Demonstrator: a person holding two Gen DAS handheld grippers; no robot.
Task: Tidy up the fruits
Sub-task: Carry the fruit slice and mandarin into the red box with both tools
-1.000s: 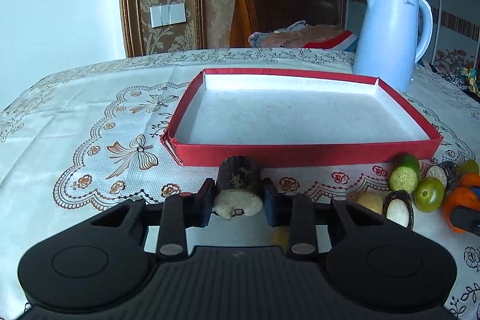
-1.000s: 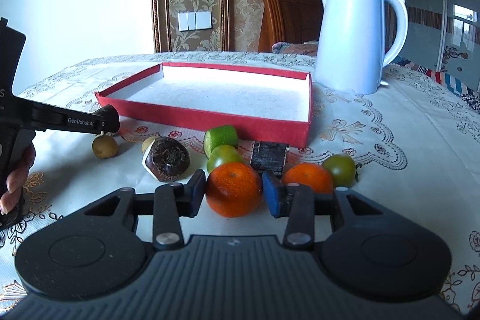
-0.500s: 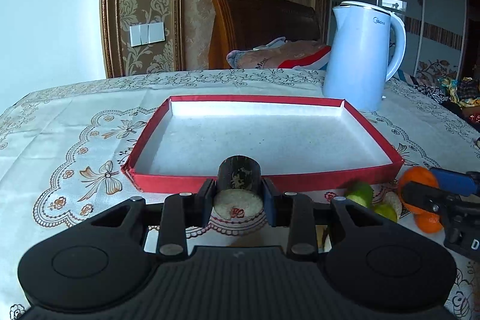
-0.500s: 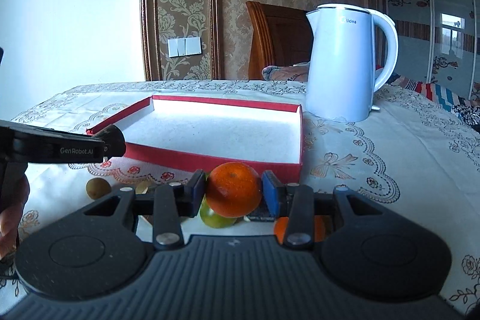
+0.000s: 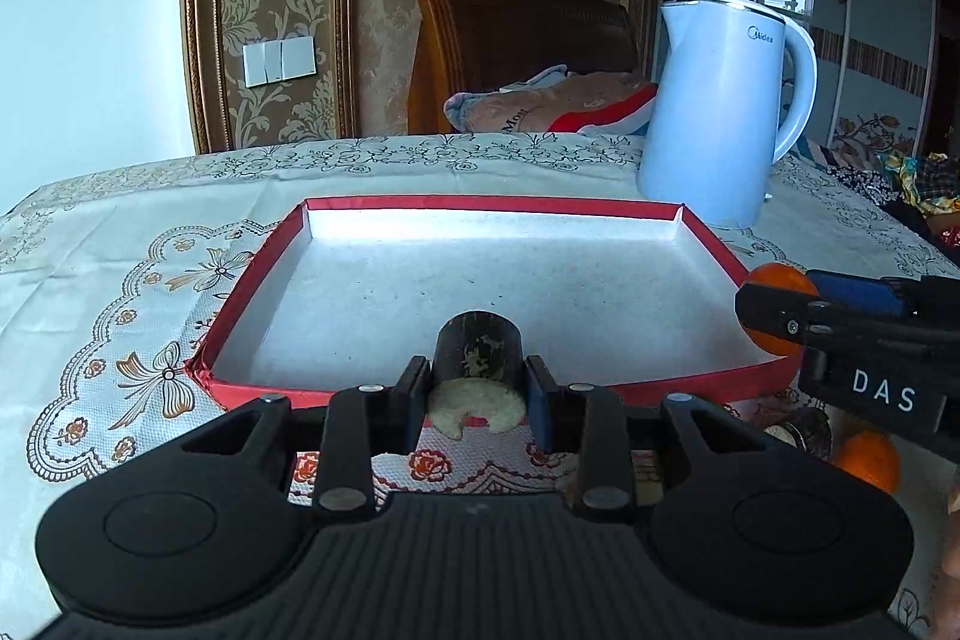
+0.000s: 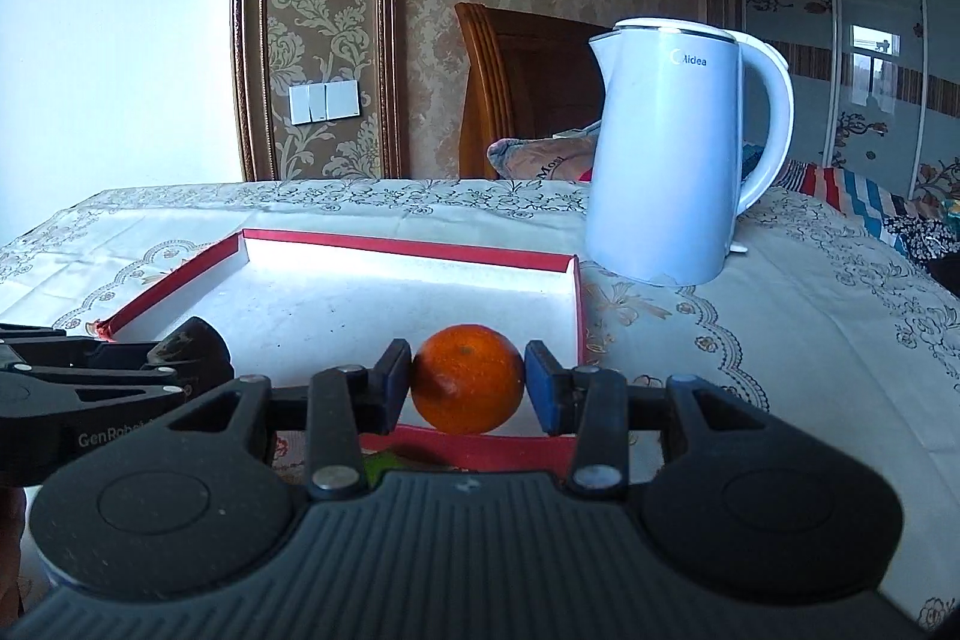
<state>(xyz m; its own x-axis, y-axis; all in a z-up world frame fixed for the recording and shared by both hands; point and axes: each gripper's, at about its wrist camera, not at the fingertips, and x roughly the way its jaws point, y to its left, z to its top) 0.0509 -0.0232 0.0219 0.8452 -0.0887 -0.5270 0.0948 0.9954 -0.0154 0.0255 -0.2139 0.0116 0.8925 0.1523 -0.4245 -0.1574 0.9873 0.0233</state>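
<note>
Both grippers lifted fruit over tray [image 5: 258,292]; spare orange [image 5: 867,460] left-view only.

On the white kettle [image 6: 666,148] at the upper right of my right-hand view I read "Midea", printed near its top; the same word shows on it in my left-hand view. My right claw [image 5: 780,316], at the right edge of the left view, bears white letters "DAS". My left claw [image 6: 186,349], at the lower left of the right view, reads "GenRobot", cut off. The cloth [image 5: 540,106] behind the counter shows "Most".
</note>
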